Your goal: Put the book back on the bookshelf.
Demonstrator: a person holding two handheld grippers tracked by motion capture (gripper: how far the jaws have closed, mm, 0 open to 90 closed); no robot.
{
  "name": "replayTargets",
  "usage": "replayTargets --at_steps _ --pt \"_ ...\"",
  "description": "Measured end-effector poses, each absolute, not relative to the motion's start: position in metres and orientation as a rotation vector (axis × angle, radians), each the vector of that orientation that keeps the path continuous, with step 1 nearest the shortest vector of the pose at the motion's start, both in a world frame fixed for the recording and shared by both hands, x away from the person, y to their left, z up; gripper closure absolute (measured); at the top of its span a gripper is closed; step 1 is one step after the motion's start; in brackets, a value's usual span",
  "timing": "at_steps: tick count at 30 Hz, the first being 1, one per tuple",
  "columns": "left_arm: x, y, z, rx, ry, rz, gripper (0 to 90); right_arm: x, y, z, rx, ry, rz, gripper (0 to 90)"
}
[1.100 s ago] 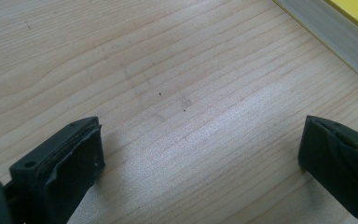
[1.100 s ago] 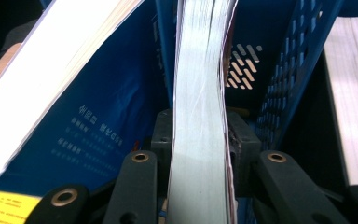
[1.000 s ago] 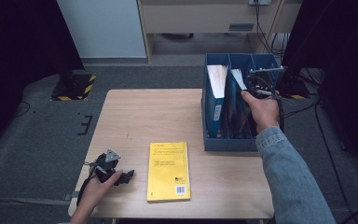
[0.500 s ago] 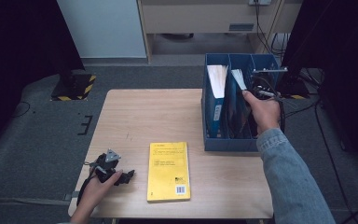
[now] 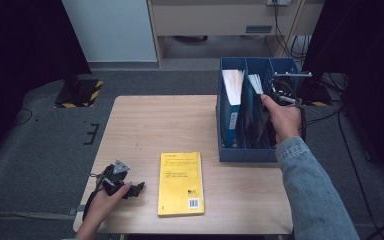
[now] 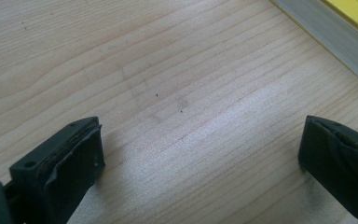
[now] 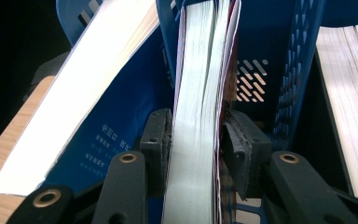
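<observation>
1. At the near left corner of the table (image 5: pixel 170 125), the left gripper (image 5: pixel 139 189) rests on the wood as it did a second ago. In the left gripper view its jaws are spread wide with nothing but bare wood between them (image 6: pixel 200 158)
2. Just beside it, toward the middle of the near edge, the yellow paperback (image 5: pixel 181 182) lies flat with its cover up, in the same place as before. It looks like the next one to be filed
3. Along the right edge, toward the far corner, stands the blue file organizer (image 5: pixel 245 154), with the right gripper (image 5: pixel 275 92) held over it
4. The change is here: the right gripper's jaws have just been opening around the white-paged book (image 7: pixel 196 93), which is between them in the middle compartment. The pads look eased off its sides rather than pinching it, so I judge this book as good as delivered and the release nearly done
5. That book stands on edge, fore-edge toward the right gripper's camera, with a thick pale page block and a thin reddish cover on one side. Its top leans a little and may tip against the divider once let go
6. In the left compartment a blue-covered book (image 5: pixel 233 82) leans at a slant
</observation>
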State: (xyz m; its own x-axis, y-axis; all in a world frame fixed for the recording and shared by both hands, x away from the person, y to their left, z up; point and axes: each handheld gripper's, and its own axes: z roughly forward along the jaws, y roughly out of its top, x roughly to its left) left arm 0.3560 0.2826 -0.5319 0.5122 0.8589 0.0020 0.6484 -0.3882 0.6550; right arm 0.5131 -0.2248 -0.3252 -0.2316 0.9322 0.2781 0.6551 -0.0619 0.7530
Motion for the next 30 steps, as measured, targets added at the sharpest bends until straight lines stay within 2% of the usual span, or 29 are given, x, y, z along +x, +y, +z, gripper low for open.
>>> replayTargets --at_steps 20,30 --pt "0.3558 0.2817 -0.5321 2.158 1.222 0.458 0.0 0.5211 -0.2188 -0.3274 1.722 1.900 1.152 61.6" --pt "0.3558 0.2814 -0.5322 2.157 1.220 0.458 0.0 0.5230 -0.2188 -0.3265 1.706 1.911 1.139 66.3"
